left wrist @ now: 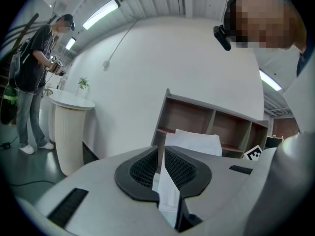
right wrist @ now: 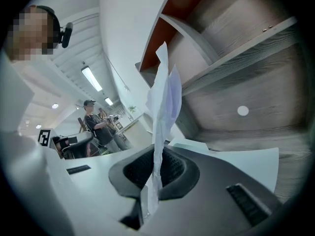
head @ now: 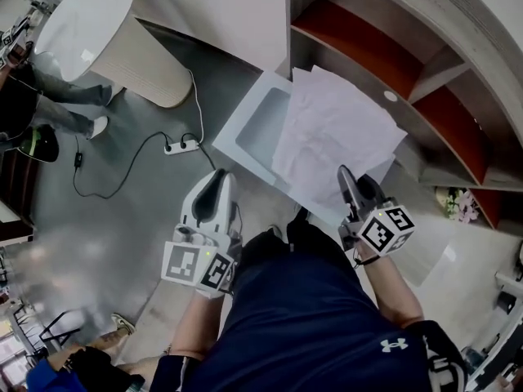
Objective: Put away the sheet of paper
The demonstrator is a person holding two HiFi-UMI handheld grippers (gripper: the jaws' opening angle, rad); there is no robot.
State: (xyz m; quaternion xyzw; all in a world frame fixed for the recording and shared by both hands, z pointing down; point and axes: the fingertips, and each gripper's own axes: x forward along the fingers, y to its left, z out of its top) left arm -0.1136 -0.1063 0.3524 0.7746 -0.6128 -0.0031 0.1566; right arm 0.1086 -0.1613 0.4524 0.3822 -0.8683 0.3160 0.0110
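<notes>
Item: crumpled white sheet of paper (head: 335, 129), held above pale grey open tray (head: 237, 133), before grey shelf unit (head: 437, 73) with red-brown compartments.
Clamped tight on paper edges: left gripper (left wrist: 161, 154), right gripper (right wrist: 158, 156). Hazards: hands pulling apart would likely tear it; the loose far edge may snag the shelf lip and fold.
</notes>
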